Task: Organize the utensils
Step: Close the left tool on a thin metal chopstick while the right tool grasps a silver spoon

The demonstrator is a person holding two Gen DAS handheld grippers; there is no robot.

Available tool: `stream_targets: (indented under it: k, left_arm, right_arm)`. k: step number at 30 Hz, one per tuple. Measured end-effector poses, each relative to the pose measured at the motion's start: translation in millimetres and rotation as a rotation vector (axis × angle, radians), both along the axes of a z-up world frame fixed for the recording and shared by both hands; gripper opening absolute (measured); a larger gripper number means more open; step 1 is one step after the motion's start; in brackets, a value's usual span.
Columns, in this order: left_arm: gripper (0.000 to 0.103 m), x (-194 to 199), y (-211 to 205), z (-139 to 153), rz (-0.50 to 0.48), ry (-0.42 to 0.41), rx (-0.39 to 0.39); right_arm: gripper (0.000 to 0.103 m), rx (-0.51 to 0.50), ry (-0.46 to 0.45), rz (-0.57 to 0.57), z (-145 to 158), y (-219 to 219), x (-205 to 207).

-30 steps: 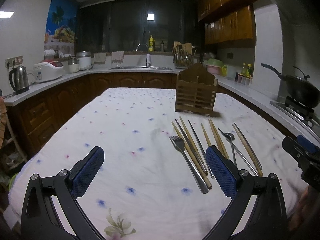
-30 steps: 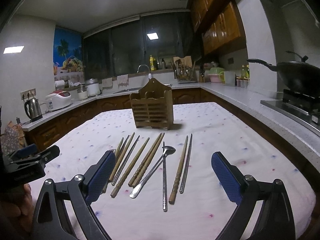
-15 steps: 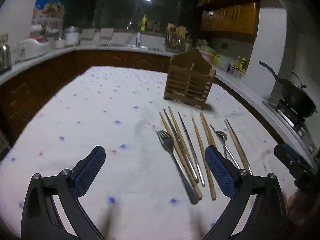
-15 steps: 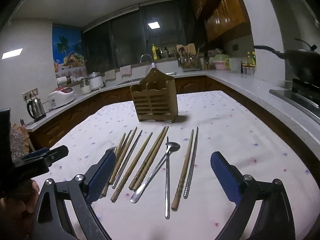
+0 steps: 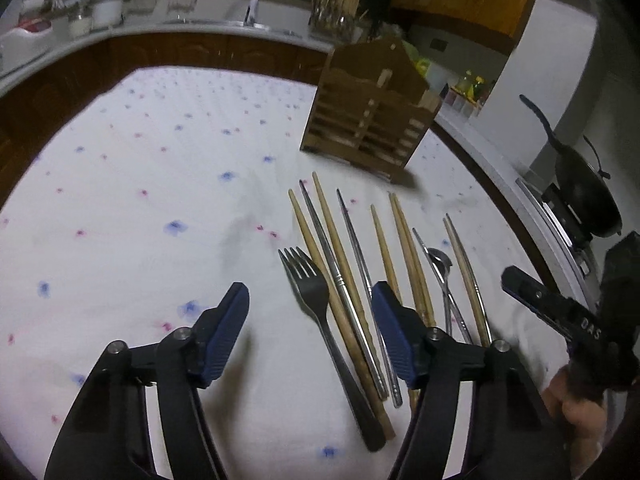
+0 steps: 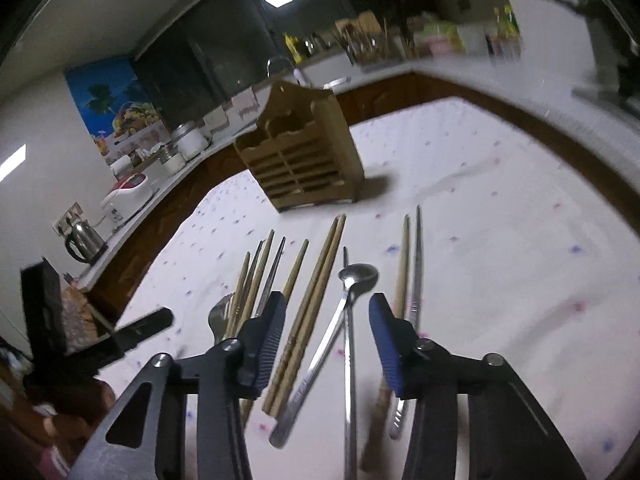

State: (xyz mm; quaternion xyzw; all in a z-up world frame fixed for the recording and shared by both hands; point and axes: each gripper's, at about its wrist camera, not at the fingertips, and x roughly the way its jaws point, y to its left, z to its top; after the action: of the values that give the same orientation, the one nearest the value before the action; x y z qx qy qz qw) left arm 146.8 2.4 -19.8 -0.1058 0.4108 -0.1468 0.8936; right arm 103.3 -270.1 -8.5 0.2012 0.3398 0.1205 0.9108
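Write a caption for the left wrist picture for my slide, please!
Left hand-held gripper, jaws closing, hovers over a fork and chopsticks before a wooden holder.

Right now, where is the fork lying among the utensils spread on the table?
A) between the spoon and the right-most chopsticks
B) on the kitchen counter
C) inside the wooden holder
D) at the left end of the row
D: the fork lies flat on the tablecloth, left of all the chopsticks, well in front of the wooden holder.
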Motion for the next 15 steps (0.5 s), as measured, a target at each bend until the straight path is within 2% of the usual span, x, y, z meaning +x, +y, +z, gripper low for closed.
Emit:
stream_targets:
  k: [7,15]
  left_arm:
    - [0.052,31,4,-20,-0.029,0.125,-0.058]
    - [0.04,56,0,-33,-0.077,0.218,-0.143]
  right_arm:
    - [0.035,0.095,0.126,0.04,-21,-4,40]
    - [0.034,0.202,0.251,0.057,-45,-11,69]
